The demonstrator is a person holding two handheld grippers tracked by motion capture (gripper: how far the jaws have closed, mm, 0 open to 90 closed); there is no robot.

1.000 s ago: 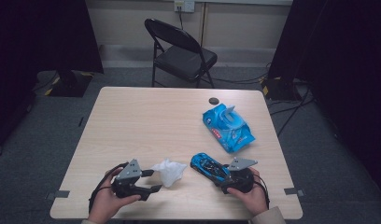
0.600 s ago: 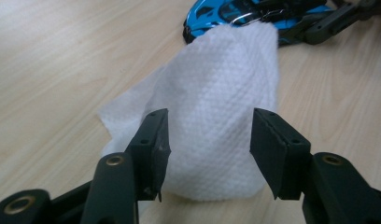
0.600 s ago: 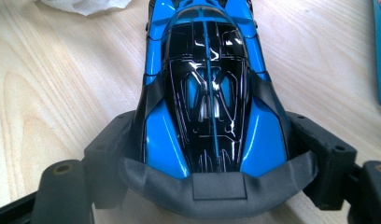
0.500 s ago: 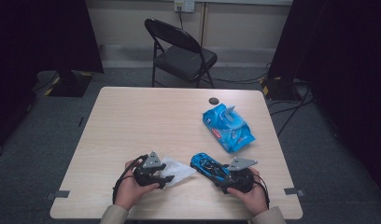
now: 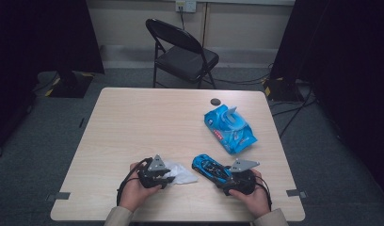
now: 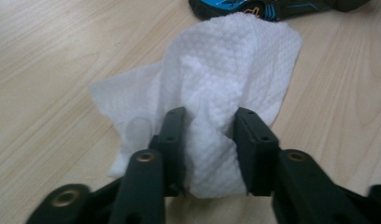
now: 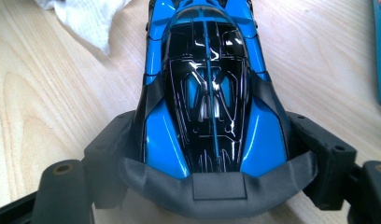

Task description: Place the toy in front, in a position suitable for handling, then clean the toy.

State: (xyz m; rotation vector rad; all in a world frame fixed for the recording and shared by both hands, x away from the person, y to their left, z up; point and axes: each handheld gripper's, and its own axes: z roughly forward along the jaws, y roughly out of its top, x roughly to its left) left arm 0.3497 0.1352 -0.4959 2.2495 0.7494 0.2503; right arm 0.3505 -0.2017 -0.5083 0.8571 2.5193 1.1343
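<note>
The left tool (image 6: 209,135) has just been closing its jaws, and a fold of the white wipe (image 6: 212,79) now sits bunched between them, pressed on both sides, so it is clenched on the wipe. The rest of the wipe spreads out ahead of the jaws, crumpled and lying flat on the counter (image 6: 48,60). In the high view the left tool (image 5: 163,178) lies low at the near edge of the counter, in the person's left hand (image 5: 136,190), with the wipe (image 5: 180,173) trailing from it toward the middle.

The right tool (image 7: 216,140) grips the rear of a blue and black toy car (image 7: 209,79), one jaw against each flank, with the car's tail toward the camera and its nose pointing away. The car rests on the counter. In the high view the right tool (image 5: 230,178) sits in the person's right hand (image 5: 251,195) at the near edge, and the toy car (image 5: 210,167) reaches out from it toward the wipe; the car's nose is just beside the wipe's edge, and I cannot tell whether they touch.

Farther back on the right side of the counter lies a blue pack of wipes (image 5: 230,128) with its flap raised, and just beyond it a small dark round lid (image 5: 215,101). A black folding chair (image 5: 183,54) stands behind the counter
</note>
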